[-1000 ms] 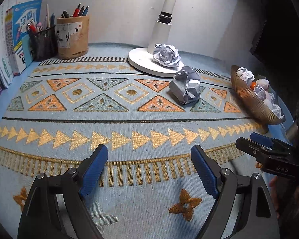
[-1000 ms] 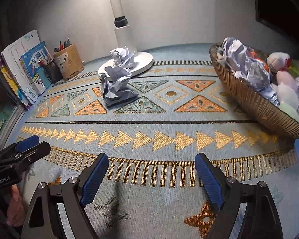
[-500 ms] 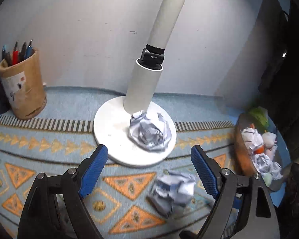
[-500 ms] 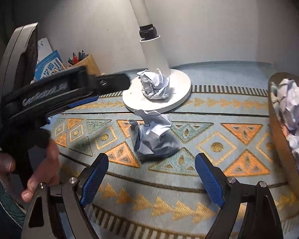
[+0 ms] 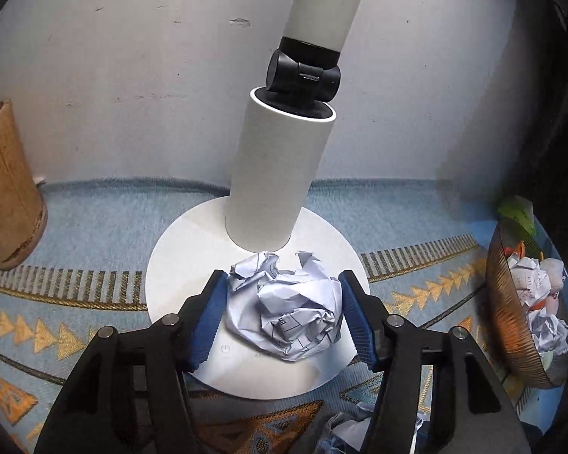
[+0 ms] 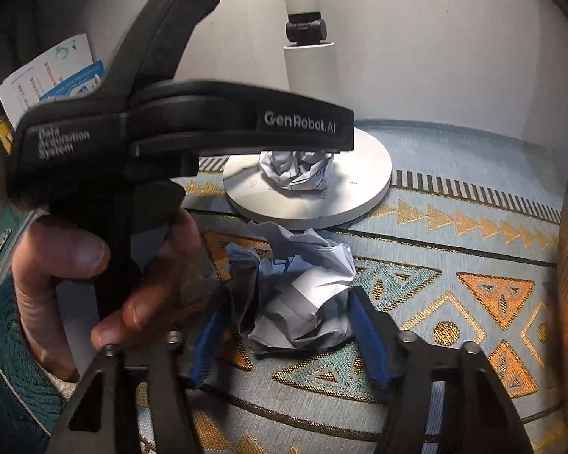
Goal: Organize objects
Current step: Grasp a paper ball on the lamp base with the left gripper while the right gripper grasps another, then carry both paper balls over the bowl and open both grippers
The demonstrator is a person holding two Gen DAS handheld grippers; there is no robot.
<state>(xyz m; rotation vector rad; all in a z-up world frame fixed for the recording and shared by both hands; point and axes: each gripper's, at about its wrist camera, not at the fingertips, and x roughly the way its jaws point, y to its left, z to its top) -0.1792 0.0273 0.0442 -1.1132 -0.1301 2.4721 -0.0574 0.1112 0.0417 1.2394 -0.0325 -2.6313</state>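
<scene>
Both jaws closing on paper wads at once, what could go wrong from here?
1. The left gripper takes the paper ball right beside the lamp post; lifting may bump it.
2. The right gripper flanks a loose, irregular wad; it may slip out.
3. The bowl already holds several wads; more could spill.

2 crumpled paper balls: one [image 5: 284, 306] white w/ printed lines, on lamp base [image 5: 178, 265], btwn blue pads; other [image 6: 303, 291] greyish, on patterned mat just beside base. More wads in bowl [image 5: 511, 325] at right.
</scene>
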